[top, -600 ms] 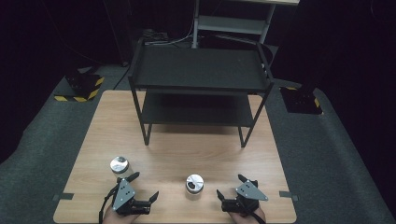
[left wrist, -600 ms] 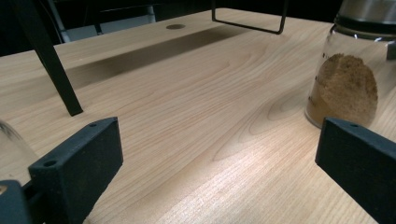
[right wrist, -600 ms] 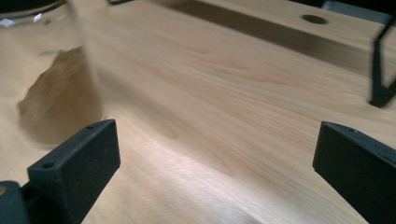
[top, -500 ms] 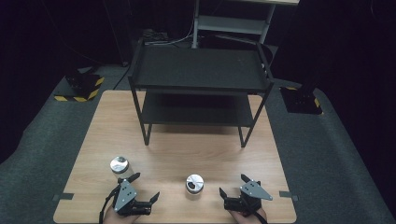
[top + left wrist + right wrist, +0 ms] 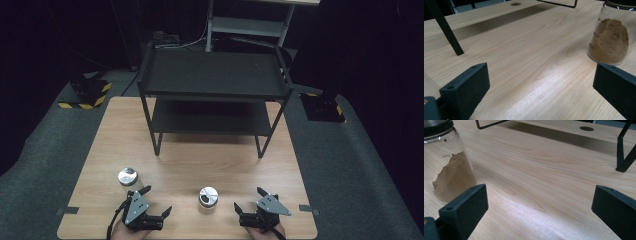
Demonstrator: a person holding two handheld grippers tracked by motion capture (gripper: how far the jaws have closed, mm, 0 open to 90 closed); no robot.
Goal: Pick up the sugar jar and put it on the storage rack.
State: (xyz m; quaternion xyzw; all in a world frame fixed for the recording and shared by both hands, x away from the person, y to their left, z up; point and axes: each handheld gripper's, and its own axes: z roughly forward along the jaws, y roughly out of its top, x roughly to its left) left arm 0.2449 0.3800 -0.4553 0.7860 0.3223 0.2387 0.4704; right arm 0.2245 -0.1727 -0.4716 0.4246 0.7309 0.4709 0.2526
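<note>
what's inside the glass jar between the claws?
The clear glass jar with a metal lid holds a slanted heap of brown powder, filling about half. The lid hides any view from above.

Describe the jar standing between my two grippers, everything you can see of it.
The middle jar is a small clear glass jar with a dark-rimmed metallic lid, closed, standing upright on the wooden table near its front edge. It is partly filled with a brown powder heaped unevenly, higher on one side. Small printed marks run up the glass. Nothing touches it: the left gripper and right gripper sit apart on either side, both open.
</note>
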